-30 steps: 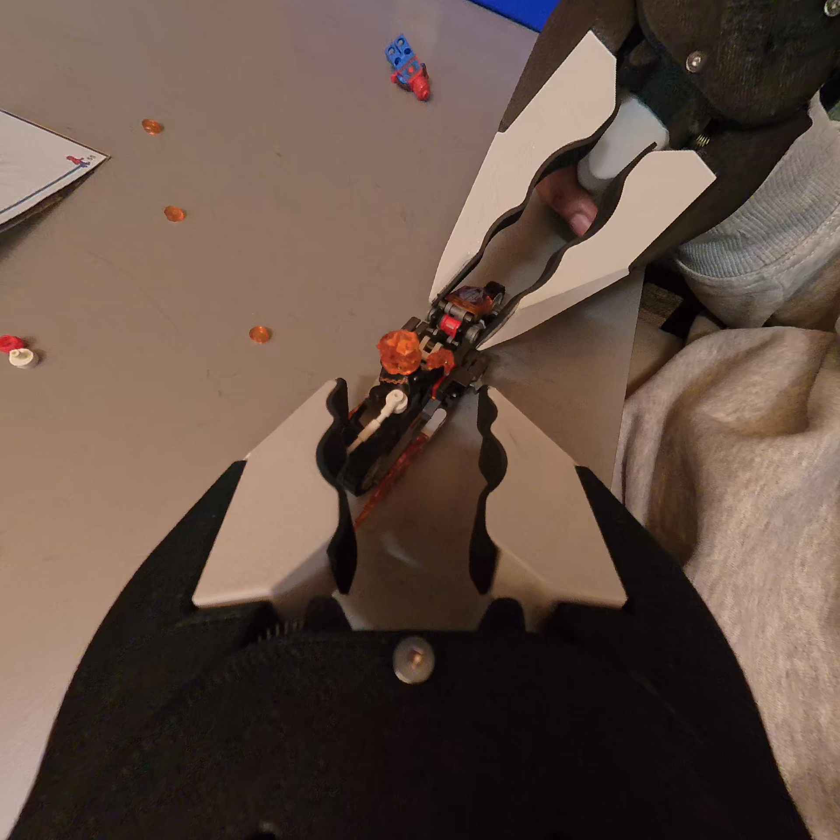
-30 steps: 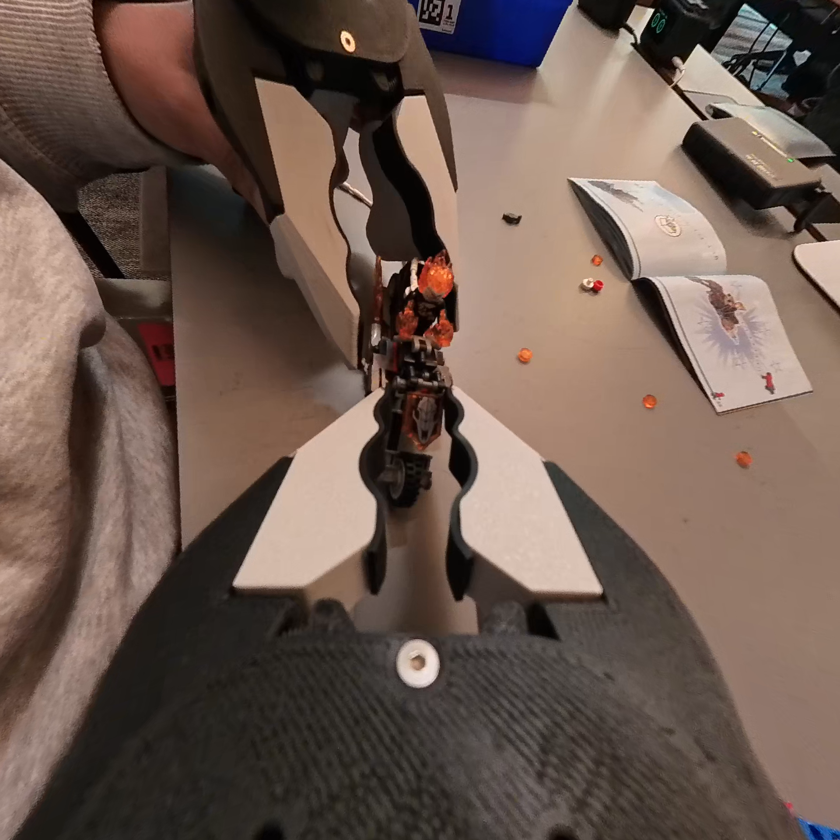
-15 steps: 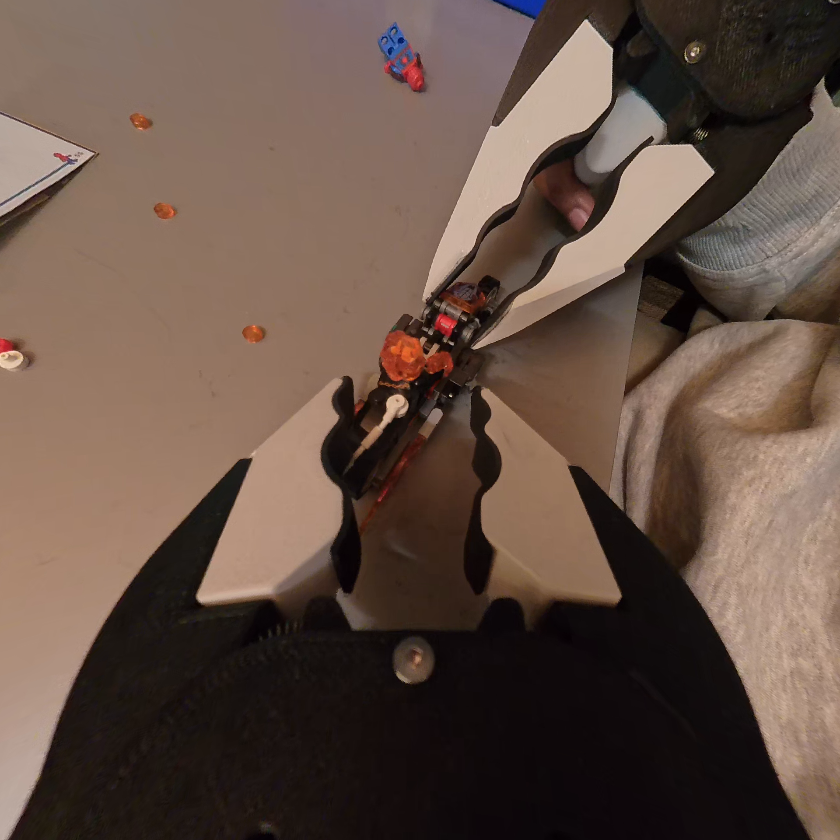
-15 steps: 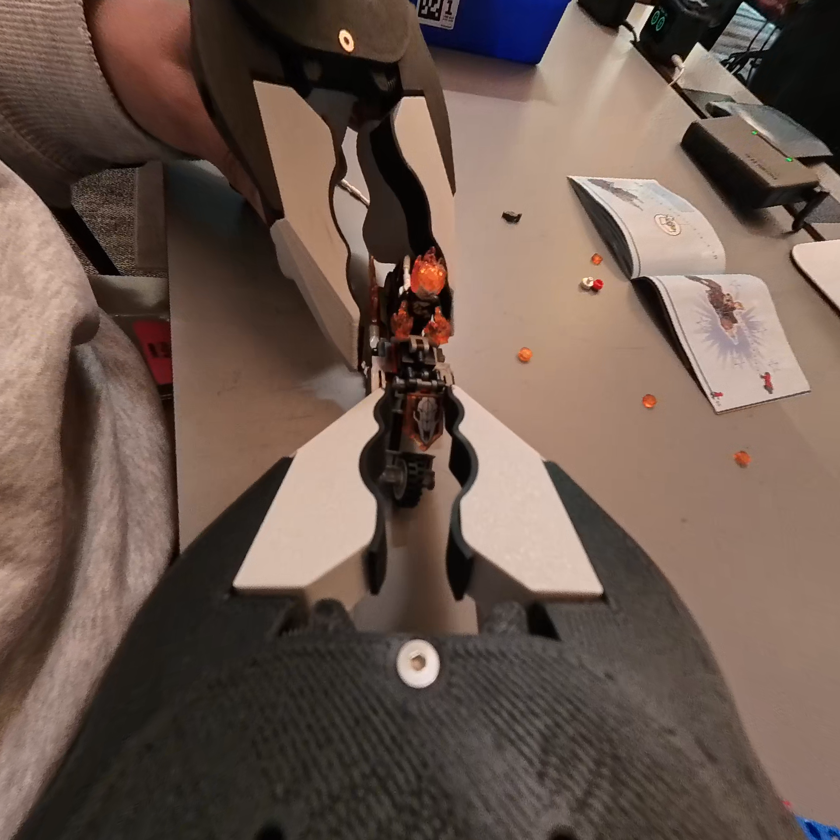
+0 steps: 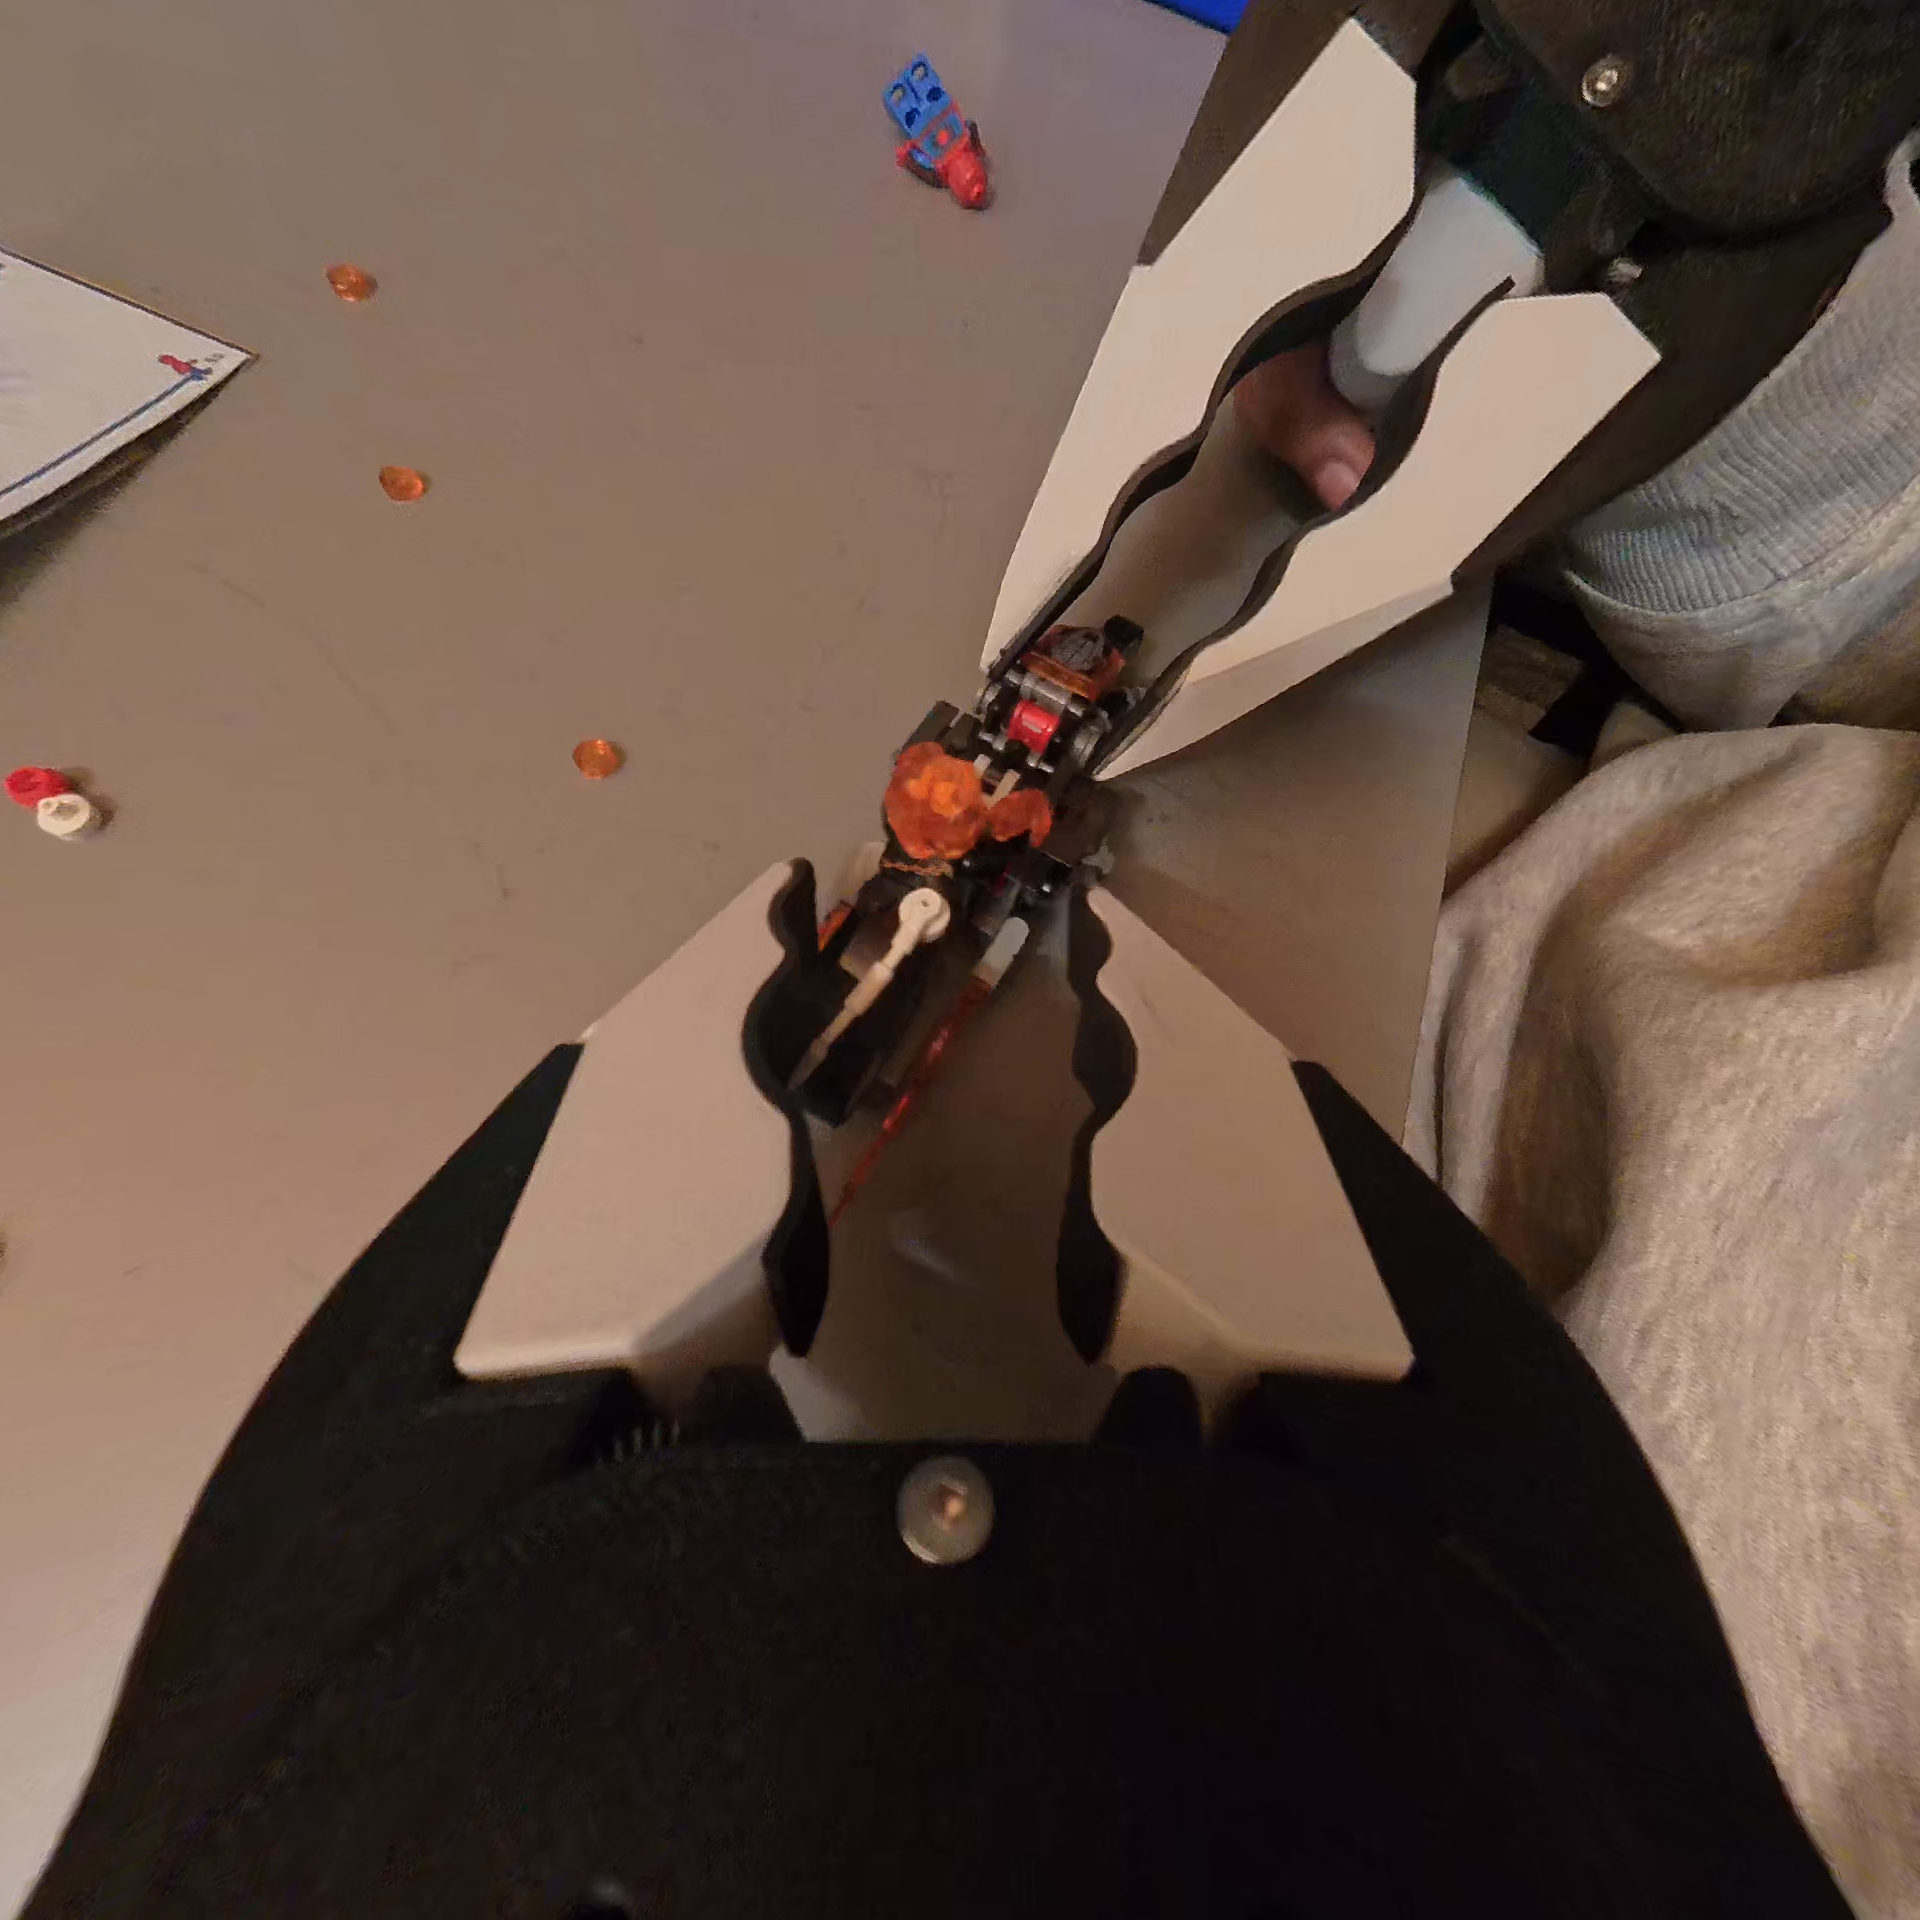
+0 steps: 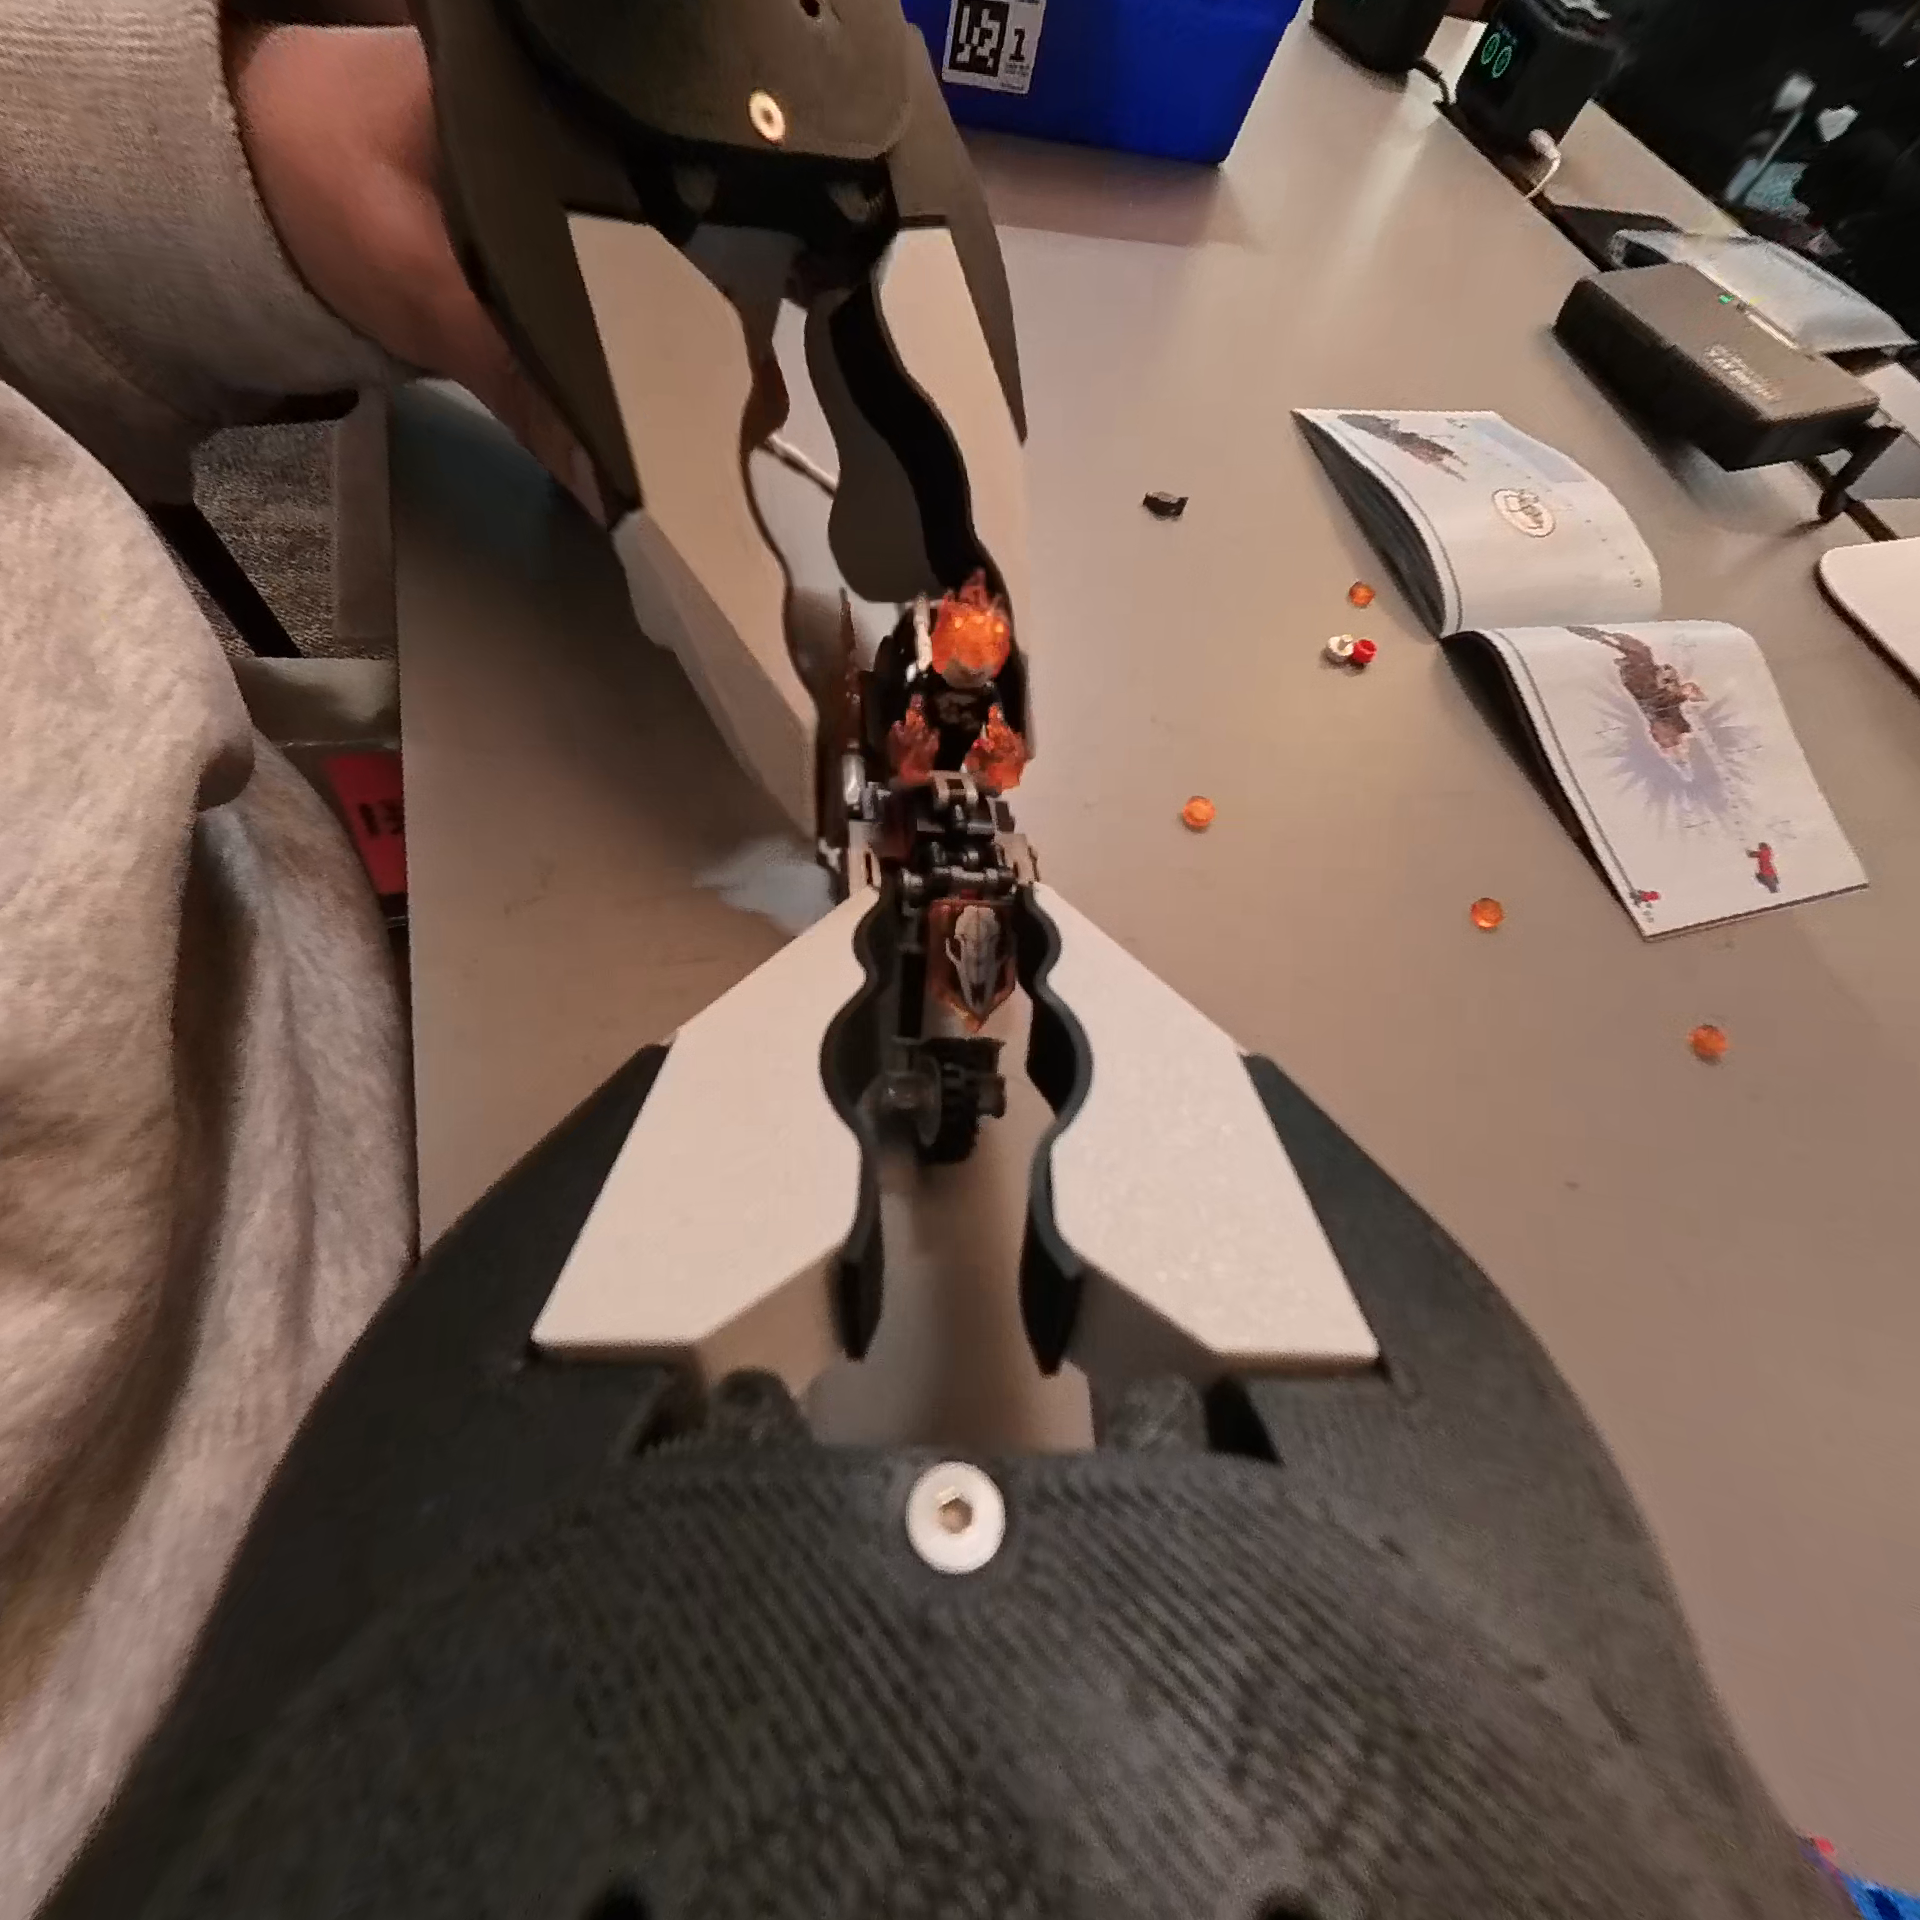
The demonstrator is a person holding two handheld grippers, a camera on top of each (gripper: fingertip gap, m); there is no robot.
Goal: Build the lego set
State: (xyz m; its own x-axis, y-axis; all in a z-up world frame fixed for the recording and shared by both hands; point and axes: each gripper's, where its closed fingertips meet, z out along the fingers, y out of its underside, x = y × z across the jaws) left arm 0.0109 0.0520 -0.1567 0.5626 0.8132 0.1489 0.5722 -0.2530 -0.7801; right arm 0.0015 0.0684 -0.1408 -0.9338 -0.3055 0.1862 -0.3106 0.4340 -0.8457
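Note:
A black lego motorcycle (image 5: pixel 883 1029) with a flame-headed minifigure (image 5: pixel 935 810) on it is held just above the grey table (image 5: pixel 623 520), near its front edge. My left gripper (image 5: pixel 935 883) is around the bike's rear end, with both fingers against it. My right gripper (image 6: pixel 951 914) is shut on the bike's front (image 6: pixel 971 956), by the skull piece and the front wheel. The right gripper also shows in the left wrist view (image 5: pixel 1049 717), opposite mine. The rider (image 6: pixel 971 639) sits upright between the two grippers.
Several orange round studs (image 5: pixel 597 758) lie loose on the table. A red and a white small piece (image 5: pixel 52 800) and a blue-and-red small build (image 5: pixel 935 135) lie farther off. An open instruction booklet (image 6: pixel 1558 644), a blue bin (image 6: pixel 1101 62) and a black box (image 6: pixel 1704 364) are beyond. A person's grey sweatshirt (image 5: pixel 1662 1039) is beside the table edge. Only a small space, under 4 cm, lies between the two pairs of fingers.
My left gripper's fingers have narrowed slightly onto the bike's rear. The bike and the right gripper have barely moved.

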